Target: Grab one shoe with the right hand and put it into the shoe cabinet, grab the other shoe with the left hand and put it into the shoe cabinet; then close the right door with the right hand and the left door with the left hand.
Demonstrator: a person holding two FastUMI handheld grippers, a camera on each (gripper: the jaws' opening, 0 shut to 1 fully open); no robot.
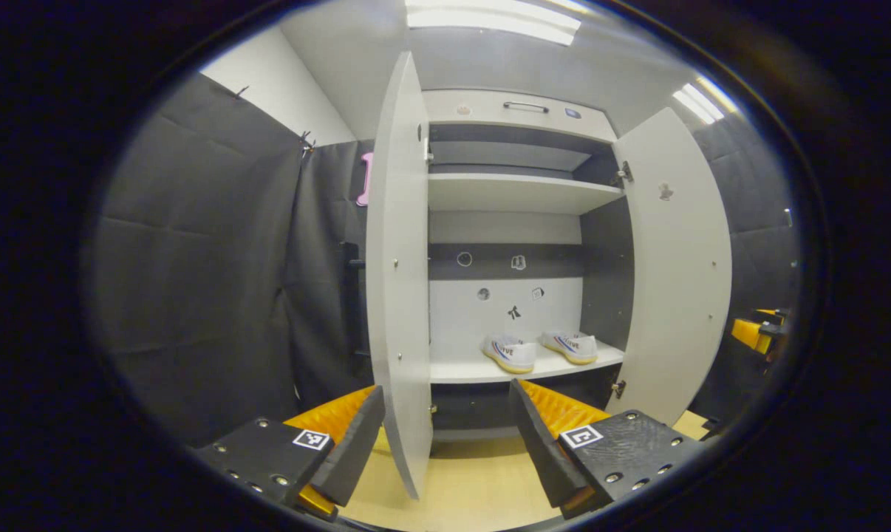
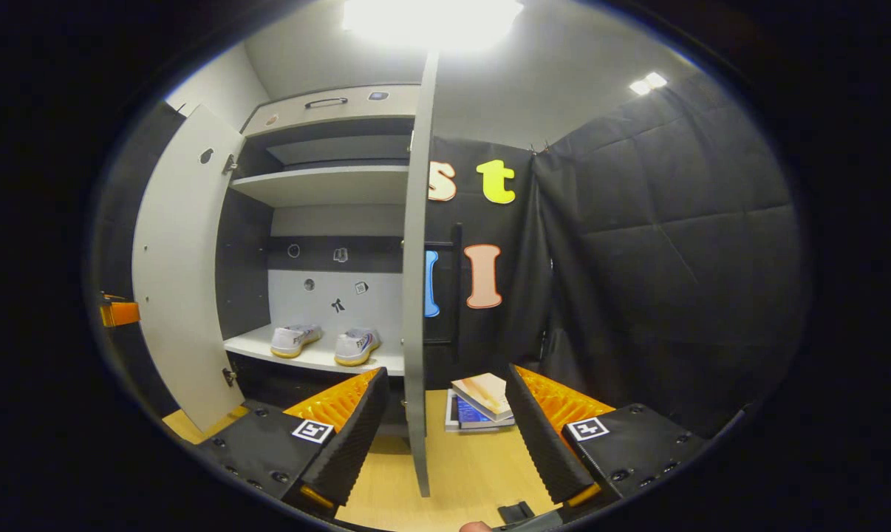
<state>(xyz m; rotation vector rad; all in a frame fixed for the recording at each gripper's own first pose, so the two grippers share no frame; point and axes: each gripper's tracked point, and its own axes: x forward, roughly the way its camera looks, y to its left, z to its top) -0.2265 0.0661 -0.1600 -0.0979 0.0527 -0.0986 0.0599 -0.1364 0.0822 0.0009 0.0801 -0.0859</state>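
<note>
On the lower shelf (image 1: 482, 372) of the shoe cabinet (image 1: 516, 118), 2 white shoes sit side by side, toes toward the back panel: in the left gripper view the left shoe (image 1: 509, 353) is nearer and the right shoe (image 1: 570, 346) just beside it, apart from each other. Both doors stand wide open. In the left gripper view the left door (image 1: 399, 281) is seen edge-on between the fingers of the left gripper (image 1: 445, 432), whose jaws are spread wide with nothing held; the right door (image 1: 678, 258) swings out to the far side. In the right gripper view the right door (image 2: 416, 295) likewise stands edge-on between the parted, empty fingers of the right gripper (image 2: 445, 428), and the left door (image 2: 183, 273) shows beyond the shoes (image 2: 327, 342). A stack of books (image 2: 481, 403) lies on the wooden floor (image 2: 453, 465) just right of that door's edge.
</note>
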